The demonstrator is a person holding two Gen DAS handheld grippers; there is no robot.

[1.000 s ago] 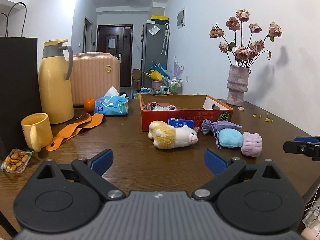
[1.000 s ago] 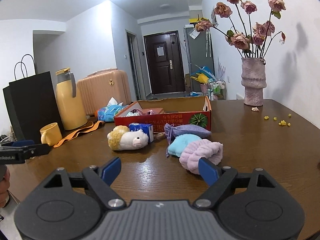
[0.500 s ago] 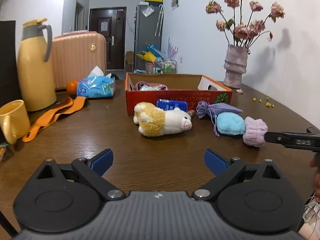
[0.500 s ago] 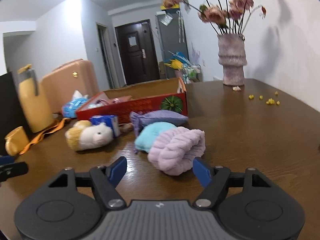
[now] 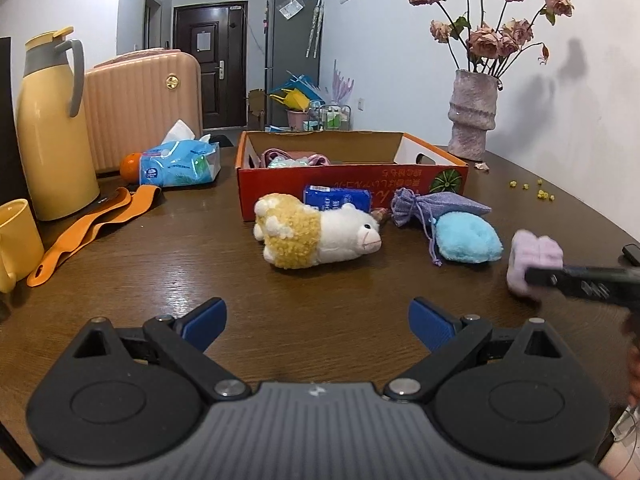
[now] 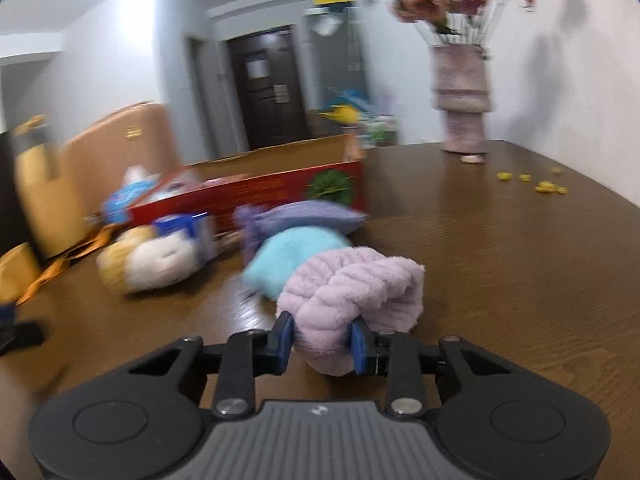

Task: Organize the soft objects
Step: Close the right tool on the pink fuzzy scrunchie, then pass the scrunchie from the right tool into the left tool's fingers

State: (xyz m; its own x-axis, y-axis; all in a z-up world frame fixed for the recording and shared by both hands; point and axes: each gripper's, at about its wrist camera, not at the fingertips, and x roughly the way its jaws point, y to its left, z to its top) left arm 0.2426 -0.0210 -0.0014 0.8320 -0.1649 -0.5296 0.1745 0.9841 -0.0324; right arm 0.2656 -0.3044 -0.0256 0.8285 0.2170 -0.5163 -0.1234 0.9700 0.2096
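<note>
Brown table (image 5: pixel 280 320) strewn with soft things, red cardboard box (image 5: pixel 352 184) at the back; alpaca plush (image 5: pixel 316 236) straight ahead of left gripper (image 5: pixel 316 318), jaws wide and empty; lilac fluffy band (image 6: pixel 356 288) at the near right, just beside blue pouf (image 6: pixel 296 256); right gripper (image 6: pixel 322 344) nearer, just closed, pinching its near end, long axis crosswise; box lying beyond, up-left.

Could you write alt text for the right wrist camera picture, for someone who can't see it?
The right gripper, its jaws just closed, pinches a fluffy lilac cloth roll on a brown wooden table. Behind the roll lie a light blue plush pad, a purple drawstring pouch and a blurred toy sheep, before a red cardboard box.
</note>
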